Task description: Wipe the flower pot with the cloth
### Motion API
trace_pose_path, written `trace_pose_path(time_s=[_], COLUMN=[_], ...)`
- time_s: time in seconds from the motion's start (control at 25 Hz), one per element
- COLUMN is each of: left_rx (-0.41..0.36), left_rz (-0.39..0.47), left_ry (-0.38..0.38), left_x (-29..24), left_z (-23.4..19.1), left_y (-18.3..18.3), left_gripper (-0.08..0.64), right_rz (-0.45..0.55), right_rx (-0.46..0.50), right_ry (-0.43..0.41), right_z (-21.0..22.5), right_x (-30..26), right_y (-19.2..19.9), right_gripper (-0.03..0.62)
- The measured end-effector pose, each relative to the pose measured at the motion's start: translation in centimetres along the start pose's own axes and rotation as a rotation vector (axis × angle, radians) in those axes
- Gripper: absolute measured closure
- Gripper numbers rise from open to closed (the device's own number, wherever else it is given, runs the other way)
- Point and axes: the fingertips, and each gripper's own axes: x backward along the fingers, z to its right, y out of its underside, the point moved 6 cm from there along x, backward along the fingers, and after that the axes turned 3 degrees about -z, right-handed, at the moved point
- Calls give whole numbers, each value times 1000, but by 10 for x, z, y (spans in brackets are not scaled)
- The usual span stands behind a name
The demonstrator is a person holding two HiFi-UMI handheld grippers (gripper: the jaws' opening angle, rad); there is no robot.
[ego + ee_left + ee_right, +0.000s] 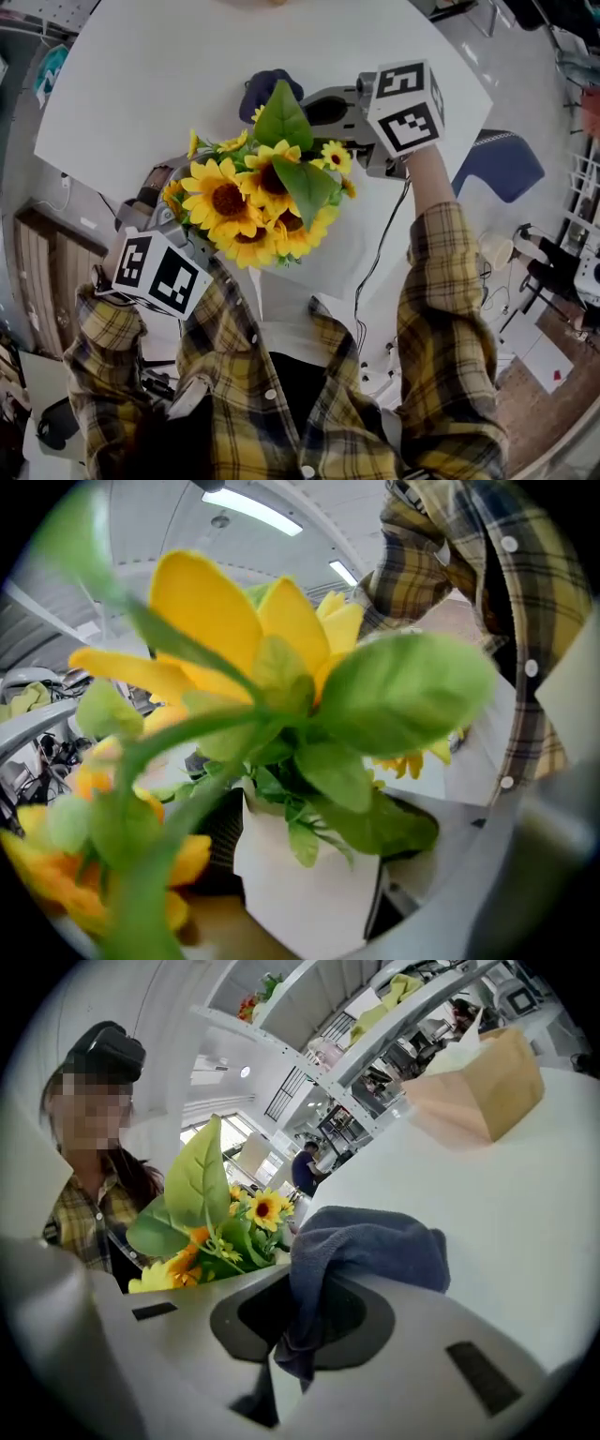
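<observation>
Clamping cloth [375, 1246], flower pot [300, 883], white table [187, 75], shelves [412, 1012]

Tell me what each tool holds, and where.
Left tool grips the white flower pot by its sides; right tool pinches the blue cloth by one bunched end.

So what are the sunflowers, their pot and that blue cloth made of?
The sunflowers: probably fabric or plastic fakes; petals and leaves look uniform, matte. The pot: smooth matte white, perhaps plastic or ceramic. The cloth: soft dark blue terry or microfibre, by its fuzzy nap.
</observation>
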Motion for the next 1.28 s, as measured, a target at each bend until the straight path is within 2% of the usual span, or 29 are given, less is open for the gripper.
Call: trace_pose_path(time_s=[0.12,0.32,0.44,0.56,0.68,0.88,1.0,1.12,1.28], left_rx=[23,162,257,311,379,565,627,667,718], left_rz=[-6,-39,-65,-59,-6,151,195,235,263], left_ry=[-32,-153,-128,-85,-107,-255,-248,-230,-275], left_x=[3,18,27,27,25,30,24,19,17], left_z=[1,14,35,61,79,87,87,86,78], left_y=[2,20,39,40,36,22,14,5,-1], left_gripper=[176,178,178,178,178,176,170,169,169], right_rz=[19,105,148,208,304,479,578,630,639], right_rx=[-37,-77,-89,-107,-138,-210,-258,-289,-291], right_ry=[7,39,81,139,211,340,411,431,421], right_z=[2,-17,-31,-47,-65,-97,-110,-121,-126], right_x=[3,17,14,12,6,-17,-34,-48,-58], right_y=[9,43,63,84,102,133,143,149,151], right_gripper=[561,561,561,561,561,561,561,561,561])
